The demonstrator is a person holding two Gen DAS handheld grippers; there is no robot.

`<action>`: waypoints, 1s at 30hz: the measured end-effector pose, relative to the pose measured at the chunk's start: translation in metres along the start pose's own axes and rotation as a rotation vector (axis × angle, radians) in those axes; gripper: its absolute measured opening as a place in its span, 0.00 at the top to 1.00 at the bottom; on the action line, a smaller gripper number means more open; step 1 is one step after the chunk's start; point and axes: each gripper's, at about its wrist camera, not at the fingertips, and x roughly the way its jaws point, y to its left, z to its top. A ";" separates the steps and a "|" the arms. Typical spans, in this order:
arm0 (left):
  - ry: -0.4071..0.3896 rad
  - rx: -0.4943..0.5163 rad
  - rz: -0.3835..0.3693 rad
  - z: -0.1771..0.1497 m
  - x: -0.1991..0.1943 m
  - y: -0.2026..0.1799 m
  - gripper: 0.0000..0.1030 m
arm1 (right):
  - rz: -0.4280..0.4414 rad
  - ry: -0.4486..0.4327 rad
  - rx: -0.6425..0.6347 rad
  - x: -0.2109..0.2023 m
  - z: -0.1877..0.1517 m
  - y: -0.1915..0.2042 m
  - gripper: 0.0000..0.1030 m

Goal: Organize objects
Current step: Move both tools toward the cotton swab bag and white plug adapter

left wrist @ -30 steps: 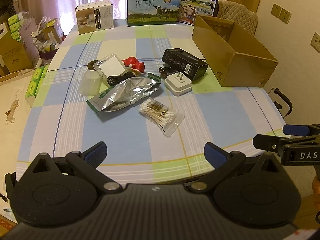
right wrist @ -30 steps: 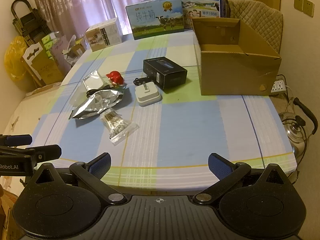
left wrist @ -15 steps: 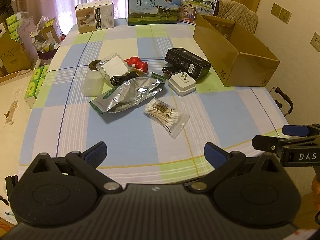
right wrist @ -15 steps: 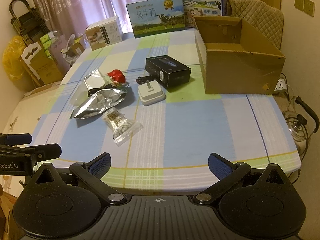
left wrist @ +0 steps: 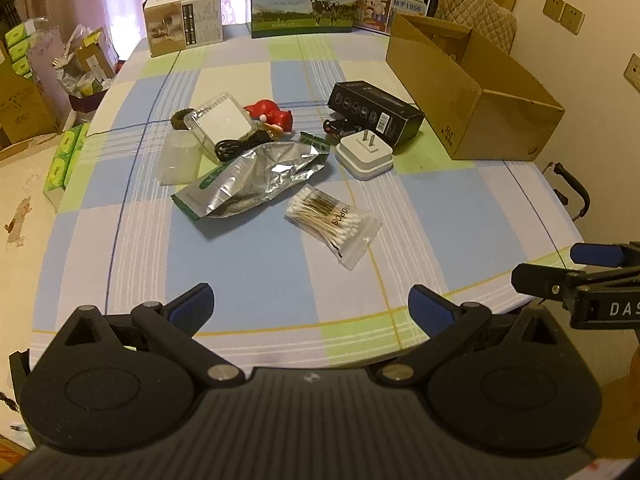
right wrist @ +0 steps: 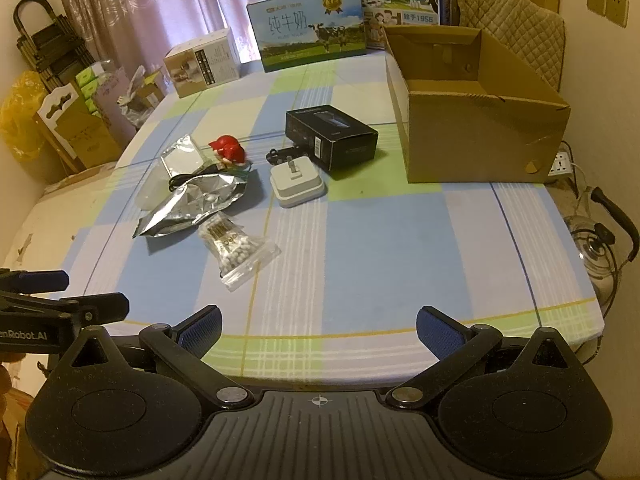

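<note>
1. The left gripper [left wrist: 310,303] hangs over the near edge of the checked tablecloth [left wrist: 256,272], jaws wide apart, holding nothing.
2. The right gripper [right wrist: 319,324] hangs beside it, jaws likewise spread and empty.
3. Mid-table lie a bag of cotton swabs [left wrist: 333,224], a silver foil pouch [left wrist: 256,180], a white plug adapter [left wrist: 365,155], a black box [left wrist: 376,114] and a red figurine [left wrist: 270,114].
4. The open cardboard box [right wrist: 476,108] stands at the right, just beyond the black box.
</note>
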 end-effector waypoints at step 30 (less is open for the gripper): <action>0.093 -0.324 0.170 0.059 0.138 -0.032 0.01 | 0.126 0.079 -0.083 0.084 0.093 -0.112 0.02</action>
